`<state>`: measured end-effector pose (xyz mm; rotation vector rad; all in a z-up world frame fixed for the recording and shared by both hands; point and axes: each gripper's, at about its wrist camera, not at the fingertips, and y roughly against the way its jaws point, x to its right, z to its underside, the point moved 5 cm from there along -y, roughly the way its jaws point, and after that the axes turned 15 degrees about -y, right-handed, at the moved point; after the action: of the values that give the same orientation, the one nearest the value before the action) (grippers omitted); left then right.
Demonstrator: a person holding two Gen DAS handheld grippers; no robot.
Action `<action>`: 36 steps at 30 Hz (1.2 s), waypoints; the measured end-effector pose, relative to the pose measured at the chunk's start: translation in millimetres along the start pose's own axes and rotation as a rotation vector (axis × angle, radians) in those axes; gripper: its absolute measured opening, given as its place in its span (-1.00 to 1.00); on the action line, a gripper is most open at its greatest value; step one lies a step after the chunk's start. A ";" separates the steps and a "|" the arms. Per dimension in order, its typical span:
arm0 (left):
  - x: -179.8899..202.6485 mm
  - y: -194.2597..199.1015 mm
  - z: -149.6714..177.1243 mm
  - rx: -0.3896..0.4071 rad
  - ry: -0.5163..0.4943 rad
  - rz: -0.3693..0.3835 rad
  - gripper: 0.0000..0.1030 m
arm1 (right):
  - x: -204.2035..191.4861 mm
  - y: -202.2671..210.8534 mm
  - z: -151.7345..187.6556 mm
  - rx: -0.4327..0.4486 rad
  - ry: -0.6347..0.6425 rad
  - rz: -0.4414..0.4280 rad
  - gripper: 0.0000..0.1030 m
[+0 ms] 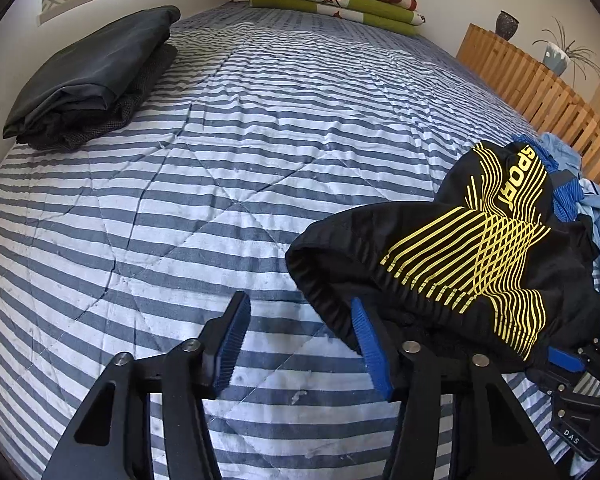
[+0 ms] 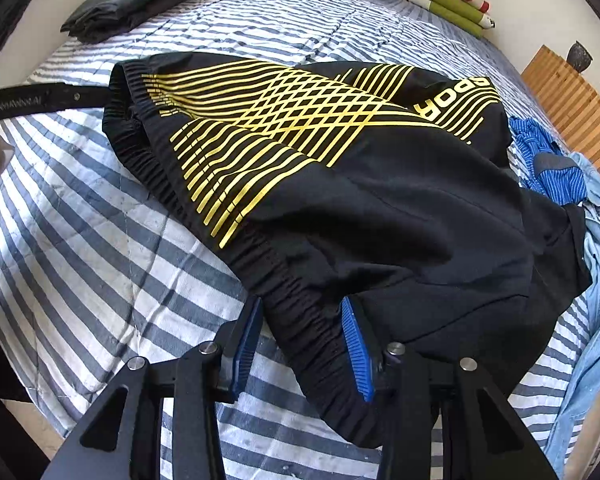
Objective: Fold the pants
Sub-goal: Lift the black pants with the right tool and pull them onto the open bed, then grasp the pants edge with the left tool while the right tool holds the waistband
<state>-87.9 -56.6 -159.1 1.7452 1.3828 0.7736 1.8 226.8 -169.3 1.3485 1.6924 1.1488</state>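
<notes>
1. One pair of black pants point(image 2: 380, 200) lay on the striped bed point(image 1: 180, 200).
2. L gripper point(image 1: 296, 344) – jaws apart, nothing between.
3. R gripper point(image 2: 300, 348) – jaws astride the waistband; pinch unclear.
4. Two folded dark garments point(image 1: 92, 80) sat stacked nearby.

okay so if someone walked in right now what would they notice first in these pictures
The black shorts with yellow line print dominate, spread on the blue-and-white striped bedspread, their waistband between the right gripper jaws. Beyond sit a dark folded stack at far left and green folded blankets by the wall.
</notes>
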 end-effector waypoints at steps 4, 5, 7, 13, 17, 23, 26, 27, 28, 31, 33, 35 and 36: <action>13.0 -8.1 -15.3 0.011 -0.054 -0.048 -0.71 | 25.5 9.3 -5.8 -0.025 -0.120 -0.107 -0.69; 17.6 -8.2 -18.5 0.014 -0.075 -0.059 -0.77 | 34.9 13.8 -6.9 -0.028 -0.156 -0.126 -0.69; 26.2 -5.3 -24.2 0.020 -0.102 -0.064 -0.78 | 57.1 26.6 -10.1 -0.029 -0.230 -0.177 -0.71; 62.0 20.0 -20.0 0.053 -0.122 -0.004 -0.76 | 128.0 72.8 -18.3 0.055 -0.407 -0.269 -0.73; 90.9 33.9 -7.9 0.031 -0.225 -0.083 -0.77 | 149.9 86.6 -16.8 0.081 -0.446 -0.309 -0.73; 84.4 63.5 -1.6 0.030 -0.228 -0.096 -0.61 | 154.1 94.8 -13.3 0.094 -0.478 -0.366 -0.74; 75.0 82.7 5.1 0.060 -0.260 -0.108 -0.14 | 145.3 99.3 -22.7 0.101 -0.462 -0.392 -0.74; 72.4 87.0 8.5 0.066 -0.273 -0.118 -0.06 | 140.6 102.0 -28.1 0.106 -0.453 -0.397 -0.74; 69.9 89.5 12.2 0.069 -0.281 -0.122 0.00 | 134.7 104.4 -33.6 0.112 -0.440 -0.399 -0.74; 60.9 84.5 24.4 0.047 -0.269 -0.101 0.02 | 116.9 113.7 -52.9 0.140 -0.411 -0.387 -0.75; 57.6 73.1 32.3 0.021 -0.265 -0.093 0.04 | 107.9 119.8 -66.2 0.160 -0.404 -0.380 -0.76; 54.7 58.7 38.2 -0.004 -0.245 -0.076 0.07 | 105.2 125.2 -77.8 0.190 -0.410 -0.355 -0.76; 54.4 51.1 40.1 -0.016 -0.238 -0.062 0.07 | 106.9 125.6 -83.7 0.206 -0.416 -0.326 -0.76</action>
<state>-16.2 -17.7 -136.6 1.7126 1.2598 0.5231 -51.3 321.5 -19.5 1.2650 1.6674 0.4808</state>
